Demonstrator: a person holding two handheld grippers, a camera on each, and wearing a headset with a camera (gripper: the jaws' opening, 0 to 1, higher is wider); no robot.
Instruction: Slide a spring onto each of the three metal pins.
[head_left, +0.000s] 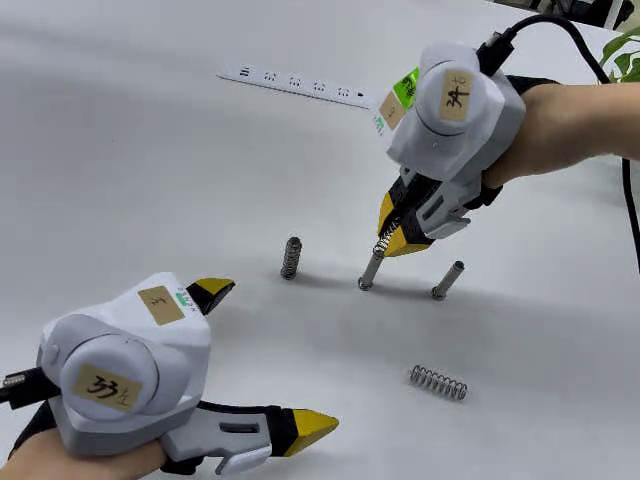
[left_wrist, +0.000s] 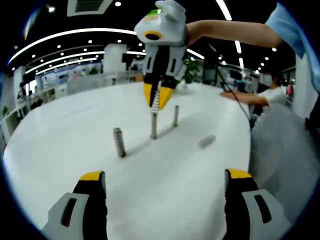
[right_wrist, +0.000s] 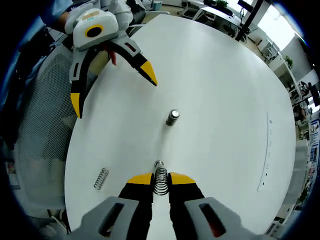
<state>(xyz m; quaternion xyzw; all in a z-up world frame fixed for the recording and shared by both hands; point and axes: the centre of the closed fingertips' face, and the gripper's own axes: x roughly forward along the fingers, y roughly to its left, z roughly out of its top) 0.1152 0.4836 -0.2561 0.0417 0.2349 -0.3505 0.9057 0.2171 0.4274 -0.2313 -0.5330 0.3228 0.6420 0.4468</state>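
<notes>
Three metal pins stand on the white table. The left pin (head_left: 291, 258) carries a spring around it. My right gripper (head_left: 393, 238) is shut on a second spring (head_left: 383, 243), which it holds at the top of the middle pin (head_left: 371, 270). The right pin (head_left: 448, 280) is bare and leans a little. A third spring (head_left: 438, 382) lies flat on the table in front of the pins. In the right gripper view the held spring (right_wrist: 160, 181) sits just behind the pin's tip (right_wrist: 158, 164). My left gripper (head_left: 265, 357) is open and holds nothing, low at the near left.
A white power strip (head_left: 295, 85) lies at the far side of the table (head_left: 150, 170). A black cable (head_left: 560, 30) runs from the right gripper past a green plant (head_left: 625, 50). A person sits beyond the table (left_wrist: 260, 95).
</notes>
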